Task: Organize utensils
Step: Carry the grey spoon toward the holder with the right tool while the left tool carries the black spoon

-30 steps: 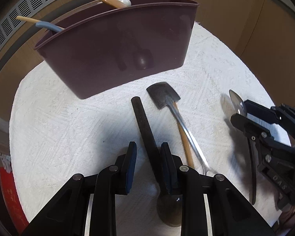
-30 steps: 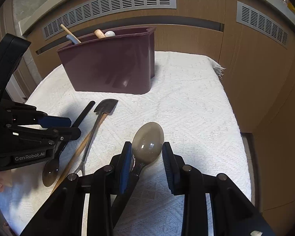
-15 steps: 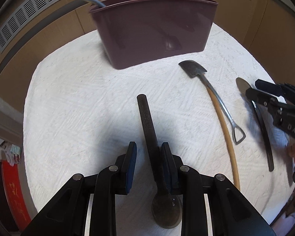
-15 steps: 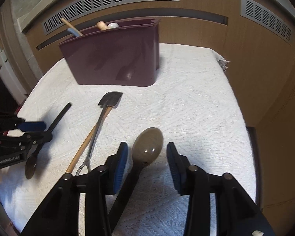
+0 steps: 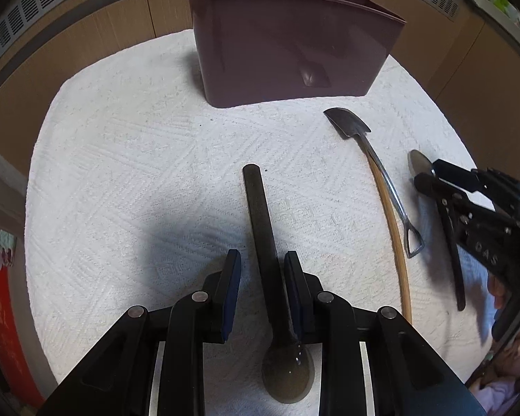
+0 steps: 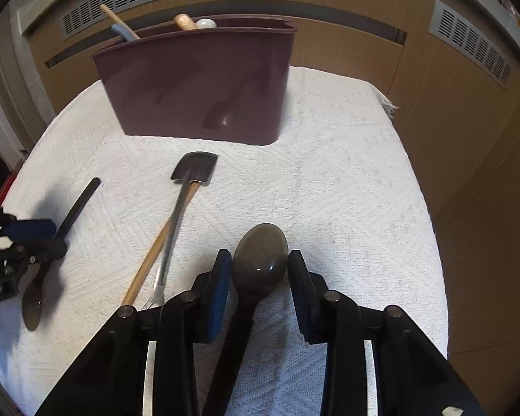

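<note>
My left gripper (image 5: 261, 263) points down at the white cloth, jaws a little apart. The black-handled spoon (image 5: 260, 215) lies between them, its handle against the right finger (image 5: 293, 277), with a gap of cloth at the left pad. Its bowl shows under the gripper. My right gripper (image 6: 260, 260) is closing on the brown spoon (image 6: 260, 253), and both pads touch the sides of the bowl. From the left wrist, the right gripper (image 5: 430, 176) is at the far right. The maroon holder (image 6: 197, 86) stands at the back.
A metal shovel-shaped spoon (image 6: 194, 170) and a wooden stick (image 6: 149, 260) lie side by side between the two grippers. The holder (image 5: 294, 45) has several utensils in it. Wooden panels with vents rise behind the cloth (image 6: 364, 190). The cloth's edge drops off on the right.
My left gripper moved left and back from the holder, and the black-handled spoon came along between its fingers. The right jaws widened, then narrowed again around the brown spoon's bowl.
</note>
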Action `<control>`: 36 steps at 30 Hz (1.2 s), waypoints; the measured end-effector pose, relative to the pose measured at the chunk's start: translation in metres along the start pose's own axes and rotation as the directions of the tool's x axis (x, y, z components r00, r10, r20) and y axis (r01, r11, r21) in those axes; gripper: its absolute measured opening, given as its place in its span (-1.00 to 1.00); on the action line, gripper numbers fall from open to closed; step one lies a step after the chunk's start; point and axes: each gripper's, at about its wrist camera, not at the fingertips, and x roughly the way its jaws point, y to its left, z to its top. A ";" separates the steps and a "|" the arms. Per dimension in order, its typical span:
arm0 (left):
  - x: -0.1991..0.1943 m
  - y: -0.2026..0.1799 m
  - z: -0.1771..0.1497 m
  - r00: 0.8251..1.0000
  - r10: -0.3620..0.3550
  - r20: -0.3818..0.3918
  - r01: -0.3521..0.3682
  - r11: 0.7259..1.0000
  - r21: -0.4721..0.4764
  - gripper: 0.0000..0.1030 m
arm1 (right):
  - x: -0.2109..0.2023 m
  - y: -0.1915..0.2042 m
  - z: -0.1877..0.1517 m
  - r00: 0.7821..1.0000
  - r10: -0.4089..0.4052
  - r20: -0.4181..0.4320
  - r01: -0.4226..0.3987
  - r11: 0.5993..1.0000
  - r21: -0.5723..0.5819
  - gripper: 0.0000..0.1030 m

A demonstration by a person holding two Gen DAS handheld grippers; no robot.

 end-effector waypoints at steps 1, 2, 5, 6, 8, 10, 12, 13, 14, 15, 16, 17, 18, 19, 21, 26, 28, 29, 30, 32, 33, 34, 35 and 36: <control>0.001 0.000 0.003 1.000 -0.002 -0.008 0.002 1.000 -0.002 -0.47 | -0.002 0.000 0.000 1.000 0.004 0.006 -0.004 1.000 0.000 -0.40; 0.002 0.001 0.006 1.000 -0.003 -0.018 0.003 1.000 0.000 -0.47 | -0.005 0.000 0.000 1.000 0.003 0.015 -0.003 1.000 -0.001 -0.40; 0.005 -0.004 0.016 0.999 0.010 -0.045 -0.008 0.999 0.040 -0.47 | -0.011 0.001 0.000 0.999 -0.017 0.045 0.018 1.000 -0.017 -0.40; 0.007 -0.005 0.017 0.998 0.020 -0.053 -0.017 0.998 0.061 -0.47 | -0.013 0.001 0.000 0.998 -0.022 0.055 0.023 1.000 -0.022 -0.40; 0.009 -0.006 0.022 0.996 0.029 -0.079 -0.023 0.997 0.071 -0.52 | -0.017 0.000 -0.001 0.998 -0.015 0.068 0.017 1.000 -0.026 -0.40; 0.009 -0.006 0.025 0.997 0.023 -0.079 -0.017 0.997 0.070 -0.71 | -0.019 -0.003 -0.002 0.997 0.009 0.081 -0.008 1.000 -0.016 -0.40; 0.005 -0.004 0.022 0.999 0.016 -0.044 -0.014 0.999 0.032 -0.74 | -0.022 -0.006 -0.003 0.994 0.048 0.098 -0.049 0.999 0.001 -0.40; 0.000 -0.004 0.020 1.000 0.006 0.000 -0.006 1.000 0.008 -0.75 | -0.024 -0.007 -0.003 0.993 0.060 0.106 -0.061 0.998 0.006 -0.40; -0.006 -0.004 0.016 0.999 -0.002 0.046 0.003 1.000 -0.009 -0.75 | -0.027 -0.008 -0.004 0.990 0.070 0.123 -0.072 0.997 0.008 -0.40; -0.014 -0.003 0.010 0.995 -0.012 0.098 0.015 0.999 -0.029 -0.75 | -0.030 -0.008 -0.004 0.988 0.074 0.138 -0.076 0.997 0.007 -0.40; -0.025 -0.002 0.003 0.988 -0.030 0.155 0.038 0.998 -0.050 -0.75 | -0.036 -0.008 -0.004 0.984 0.078 0.159 -0.079 0.997 0.000 -0.40; -0.034 -0.002 -0.003 0.979 -0.043 0.202 0.059 0.996 -0.071 -0.75 | -0.040 -0.007 -0.005 0.981 0.080 0.175 -0.080 0.997 -0.009 -0.40; -0.042 -0.001 -0.008 0.968 -0.054 0.244 0.078 0.993 -0.090 -0.75 | -0.045 -0.005 -0.005 0.979 0.079 0.189 -0.077 0.997 -0.017 -0.40; -0.050 -0.001 -0.014 0.956 -0.066 0.286 0.102 0.989 -0.111 -0.76 | -0.051 -0.003 -0.006 0.975 0.074 0.210 -0.070 0.997 -0.029 -0.40; -0.066 0.000 -0.024 0.929 -0.072 0.364 0.133 0.980 -0.147 -0.75 | -0.058 0.000 -0.006 0.971 0.064 0.232 -0.056 0.998 -0.041 -0.40; -0.095 -0.006 -0.034 0.883 -0.080 0.463 0.165 0.975 -0.147 -0.76 | -0.072 0.001 -0.005 0.965 0.057 0.254 -0.048 0.998 -0.043 -0.40; -0.100 -0.011 -0.033 0.879 -0.078 0.471 0.159 0.978 -0.135 -0.76 | -0.077 0.001 -0.005 0.962 0.052 0.267 -0.041 0.998 -0.045 -0.40; -0.104 -0.010 -0.034 0.877 -0.081 0.474 0.162 0.978 -0.132 -0.76 | -0.080 0.001 -0.005 0.960 0.047 0.274 -0.036 0.998 -0.046 -0.40; -0.106 -0.009 -0.034 0.875 -0.084 0.477 0.166 0.977 -0.133 -0.76 | -0.083 0.002 -0.005 0.958 0.041 0.283 -0.029 0.999 -0.046 -0.40; -0.108 -0.010 -0.034 0.871 -0.086 0.483 0.169 0.977 -0.131 -0.76 | -0.086 0.001 -0.006 0.956 0.044 0.290 -0.032 0.998 -0.047 -0.40; -0.110 -0.011 -0.034 0.870 -0.084 0.486 0.166 0.978 -0.128 -0.76 | -0.088 0.001 -0.005 0.955 0.047 0.294 -0.035 0.998 -0.048 -0.40; -0.109 -0.013 -0.035 0.870 -0.079 0.487 0.160 0.979 -0.127 -0.76 | -0.090 0.001 -0.005 0.953 0.048 0.298 -0.035 0.998 -0.050 -0.40; -0.109 -0.014 -0.034 0.871 -0.073 0.486 0.151 0.981 -0.124 -0.76 | -0.092 0.001 -0.005 0.952 0.047 0.302 -0.033 0.998 -0.053 -0.40; -0.109 -0.015 -0.034 0.874 -0.067 0.481 0.145 0.981 -0.126 -0.76 | -0.093 0.001 -0.004 0.951 0.047 0.305 -0.031 0.998 -0.055 -0.40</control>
